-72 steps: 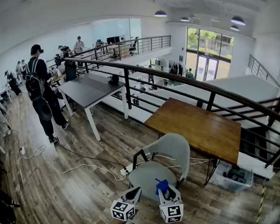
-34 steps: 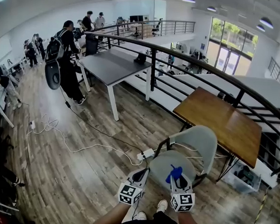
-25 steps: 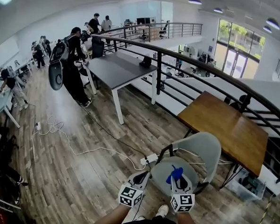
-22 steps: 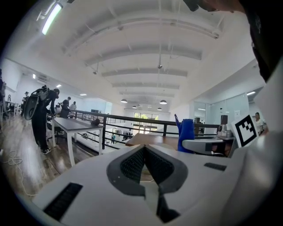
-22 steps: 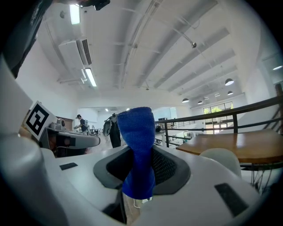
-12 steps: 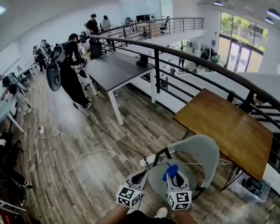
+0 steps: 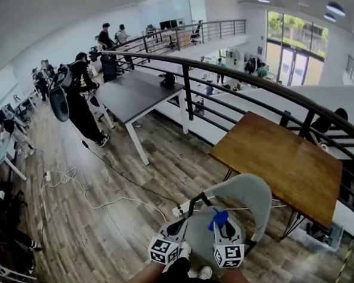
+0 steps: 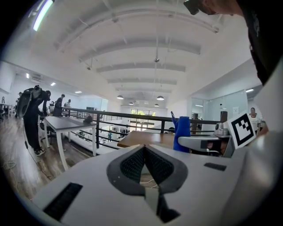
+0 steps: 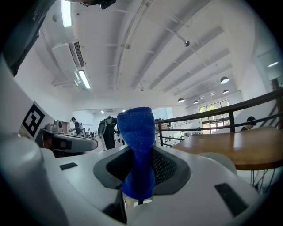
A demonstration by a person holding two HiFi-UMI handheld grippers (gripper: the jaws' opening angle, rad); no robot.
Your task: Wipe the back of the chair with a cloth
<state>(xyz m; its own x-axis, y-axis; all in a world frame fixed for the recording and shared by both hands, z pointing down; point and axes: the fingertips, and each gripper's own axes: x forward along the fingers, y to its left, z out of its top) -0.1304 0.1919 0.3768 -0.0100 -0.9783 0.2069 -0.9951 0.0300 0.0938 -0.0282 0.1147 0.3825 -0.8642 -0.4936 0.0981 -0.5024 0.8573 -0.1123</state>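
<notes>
Two tools sit low in the head view, side by side over a grey chair (image 7: 254,199). We hold the right tool (image 7: 222,223) clenched on a blue cloth (image 7: 219,217). In the right gripper view the cloth (image 9: 138,150) stands up from between that tool's (image 9: 139,164) closed jaws as a folded strip, its top end rising above the jaw tips. The left tool (image 7: 179,226) grips nothing: the left gripper view shows this tool (image 8: 144,148) with its jaws brought together at the tips and nothing between them (a wooden table (image 8: 141,137) and a dark railing (image 8: 110,115) show plainly beyond). In that same view the cloth (image 8: 181,132) appears off to the right, upright in the other tool.

We hold the cloth above the seat (image 7: 201,238) of the chair, short of the backrest (image 7: 249,187) and, as far as we can tell, not touching it. The backrest curves round the far side of the seat, and a black armrest (image 7: 196,200) rises on the chair's left. Just behind the chair stands the wooden table (image 7: 277,159), and beyond it the railing (image 7: 229,75) runs across. A white cable (image 7: 101,202) trails over the plank floor (image 7: 130,225) left of the chair. Farther left a dark table (image 7: 129,93) stands by the railing, with a person (image 7: 78,99) carrying a backpack beside it.
</notes>
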